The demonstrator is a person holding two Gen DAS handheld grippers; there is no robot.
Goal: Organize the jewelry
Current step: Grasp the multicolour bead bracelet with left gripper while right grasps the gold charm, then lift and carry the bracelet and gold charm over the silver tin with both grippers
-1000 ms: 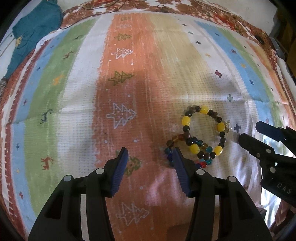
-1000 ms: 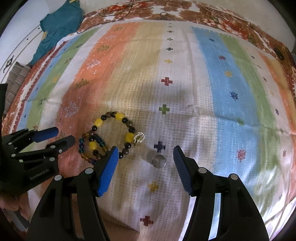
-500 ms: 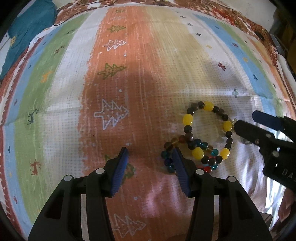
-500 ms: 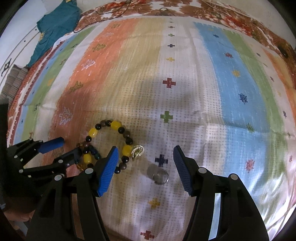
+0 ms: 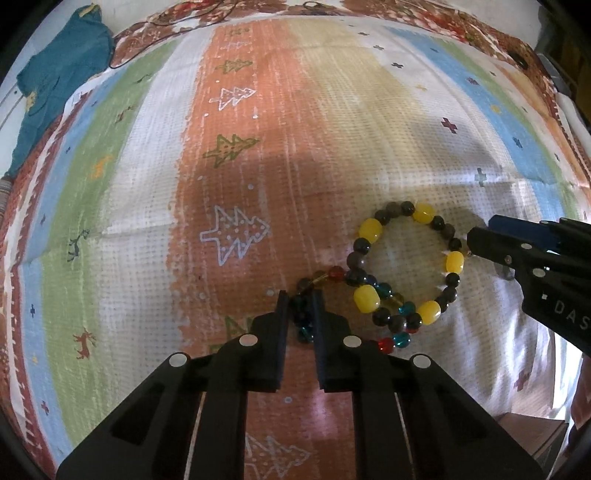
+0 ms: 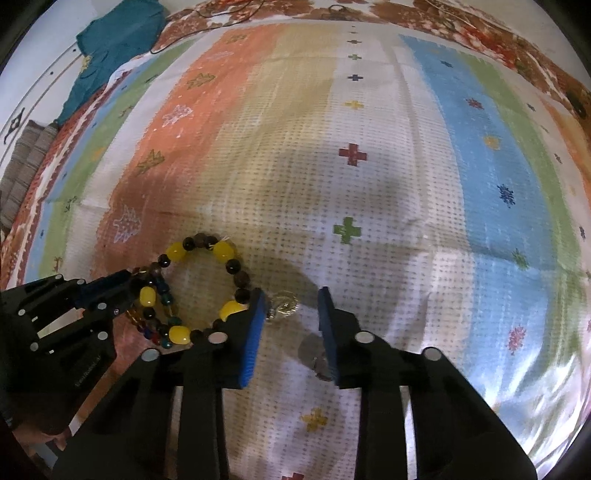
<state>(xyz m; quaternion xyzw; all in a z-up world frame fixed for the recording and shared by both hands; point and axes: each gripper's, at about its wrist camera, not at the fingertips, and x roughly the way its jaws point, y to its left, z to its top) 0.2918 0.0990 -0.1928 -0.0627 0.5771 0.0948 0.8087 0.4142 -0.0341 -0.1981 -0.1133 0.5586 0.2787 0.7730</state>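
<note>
A bracelet of yellow and dark beads (image 5: 408, 264) lies on the striped cloth, over a second bracelet of teal, red and amber beads (image 5: 391, 295). My left gripper (image 5: 300, 306) is shut on the teal-bead bracelet at its left end. My right gripper (image 6: 290, 308) is part closed, its jaws standing either side of a small gold ring (image 6: 283, 304) beside the yellow bracelet (image 6: 201, 291). A silver ring (image 6: 314, 356) lies by the right finger (image 6: 328, 332). The right gripper also shows in the left wrist view (image 5: 491, 236).
A striped woven cloth (image 6: 369, 184) covers the surface. A teal garment (image 5: 55, 85) lies at the far left corner. A dark cord (image 6: 221, 11) runs along the far edge. The cloth's front edge drops off at lower right (image 5: 535, 406).
My left gripper has moved right and closed on the teal-bead bracelet. My right gripper has moved forward over the gold ring and its jaws have narrowed.
</note>
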